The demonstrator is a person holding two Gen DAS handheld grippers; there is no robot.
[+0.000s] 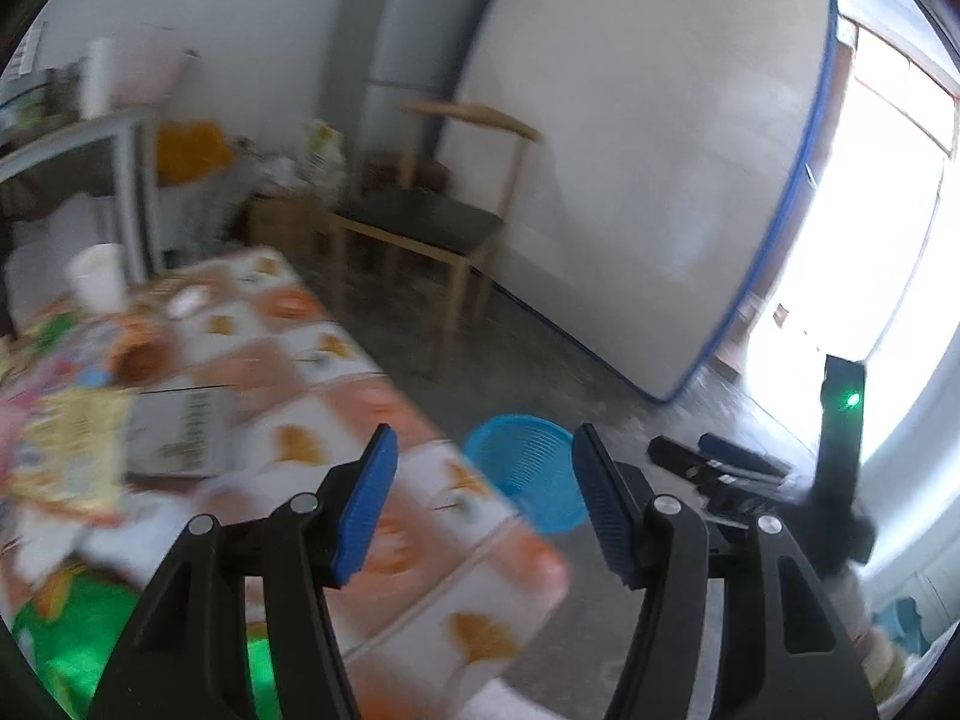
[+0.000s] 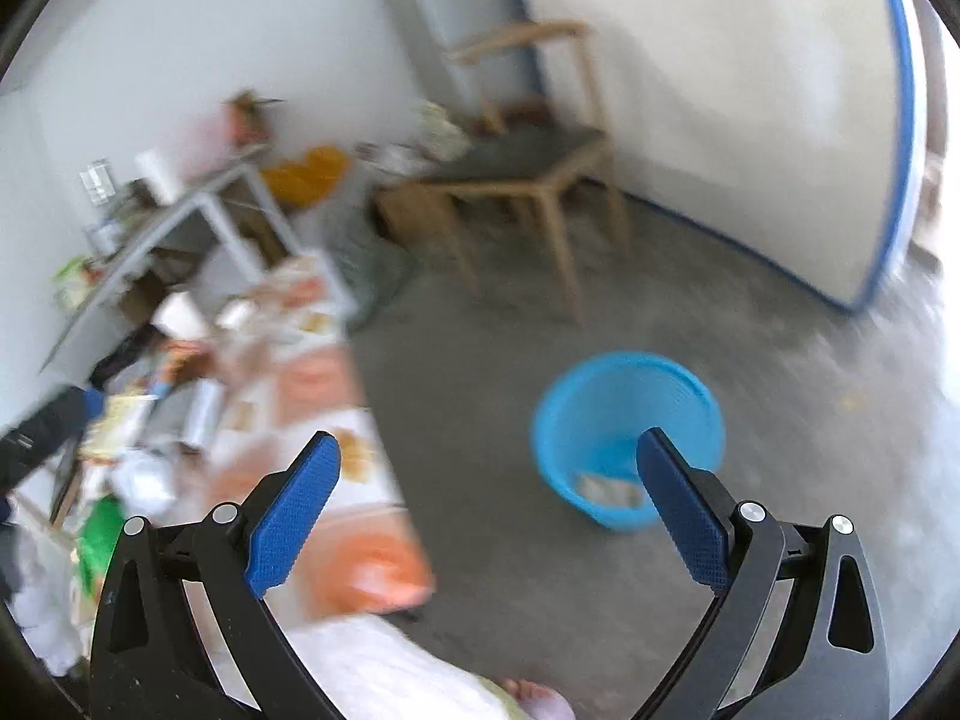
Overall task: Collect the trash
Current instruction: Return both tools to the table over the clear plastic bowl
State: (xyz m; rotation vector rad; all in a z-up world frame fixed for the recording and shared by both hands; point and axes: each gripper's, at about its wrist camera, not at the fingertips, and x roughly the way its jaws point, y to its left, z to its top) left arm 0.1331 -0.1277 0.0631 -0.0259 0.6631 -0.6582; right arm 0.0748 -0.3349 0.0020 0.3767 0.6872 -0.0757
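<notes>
Daylight is blowing out the bright doorway [image 1: 858,228] on my right; both fisheye views are smearing, edges bending.

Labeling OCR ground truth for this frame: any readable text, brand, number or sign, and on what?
None readable; both views are motion-blurred.
Grey printed sheet on the table: dark print, blurred.
Colourful packets: lettering smeared.
Wall paper: too small.
Blue basket: no label visible.

Table clutter [image 2: 150,420] blurred beyond telling
</notes>
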